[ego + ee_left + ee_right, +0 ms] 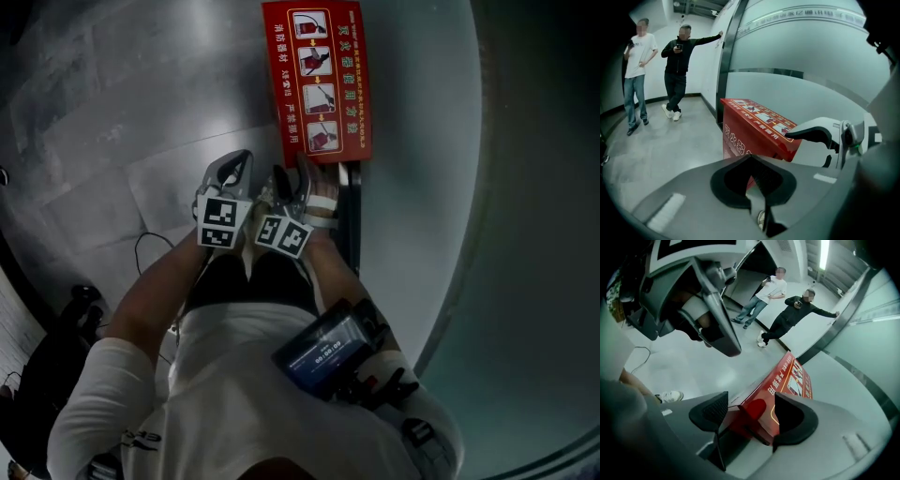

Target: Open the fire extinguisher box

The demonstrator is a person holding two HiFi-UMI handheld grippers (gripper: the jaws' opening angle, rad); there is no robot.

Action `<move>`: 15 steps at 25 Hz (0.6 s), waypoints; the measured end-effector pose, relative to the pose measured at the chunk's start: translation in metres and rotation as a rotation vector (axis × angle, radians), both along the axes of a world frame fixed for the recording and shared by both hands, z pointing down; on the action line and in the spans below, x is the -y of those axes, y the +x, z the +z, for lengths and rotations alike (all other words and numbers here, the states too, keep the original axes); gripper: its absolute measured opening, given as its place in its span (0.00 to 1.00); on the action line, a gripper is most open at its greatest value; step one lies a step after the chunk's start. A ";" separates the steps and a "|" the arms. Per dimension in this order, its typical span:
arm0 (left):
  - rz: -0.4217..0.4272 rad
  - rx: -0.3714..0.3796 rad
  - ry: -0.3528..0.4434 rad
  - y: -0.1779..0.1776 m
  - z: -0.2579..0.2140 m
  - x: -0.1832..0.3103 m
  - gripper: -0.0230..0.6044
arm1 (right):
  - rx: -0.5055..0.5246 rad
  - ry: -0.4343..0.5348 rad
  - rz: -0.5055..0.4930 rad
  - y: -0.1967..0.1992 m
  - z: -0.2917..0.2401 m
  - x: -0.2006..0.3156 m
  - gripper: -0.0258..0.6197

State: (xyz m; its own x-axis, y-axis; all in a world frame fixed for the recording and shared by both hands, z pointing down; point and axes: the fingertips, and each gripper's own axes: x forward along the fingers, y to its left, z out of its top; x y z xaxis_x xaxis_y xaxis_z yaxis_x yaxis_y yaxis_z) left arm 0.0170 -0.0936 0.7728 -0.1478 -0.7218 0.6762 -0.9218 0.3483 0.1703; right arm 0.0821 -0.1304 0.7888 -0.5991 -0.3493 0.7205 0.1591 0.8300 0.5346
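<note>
Head view: fire extinguisher box (317, 80) sits on the floor (112, 112), long side against the curved frosted glass wall (422, 141). Its red top faces up and carries a pictogram label. Both grippers are at its near end, side by side, marker cubes up.

Left gripper view: left gripper (752, 182) has its jaws together with nothing between them. The box is ahead of it, not touching.

Right gripper view: right gripper (750, 416) has its jaws wide apart. The near corner of the box's red top stands between them, and the pads aren't squeezing it. Can't tell from any view whether the lid is lifted. The left gripper hangs just above and to the left here.

Other stuff:
- A thin cable (141, 246) loops on the floor, left of the grippers.
- A screen unit (323, 354) is strapped near the wearer's right forearm.
- A person in a white T-shirt (640, 51) stands further down the floor.
- A person in black (677, 61) stands beside them, one arm stretched out to the wall.
</note>
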 end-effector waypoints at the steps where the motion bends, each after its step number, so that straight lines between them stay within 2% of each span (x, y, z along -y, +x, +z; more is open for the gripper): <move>1: 0.001 -0.003 -0.001 0.001 0.001 -0.001 0.04 | -0.010 0.025 0.000 0.001 0.003 0.001 0.55; 4: 0.003 -0.008 -0.007 0.001 0.005 -0.004 0.04 | -0.036 0.086 0.025 0.003 0.012 0.012 0.56; 6: 0.006 -0.008 -0.011 0.000 0.005 -0.005 0.04 | -0.045 0.105 0.038 0.003 0.012 0.019 0.52; 15: 0.023 0.013 0.018 -0.008 -0.004 0.002 0.04 | 0.002 0.084 0.048 0.004 -0.008 0.014 0.45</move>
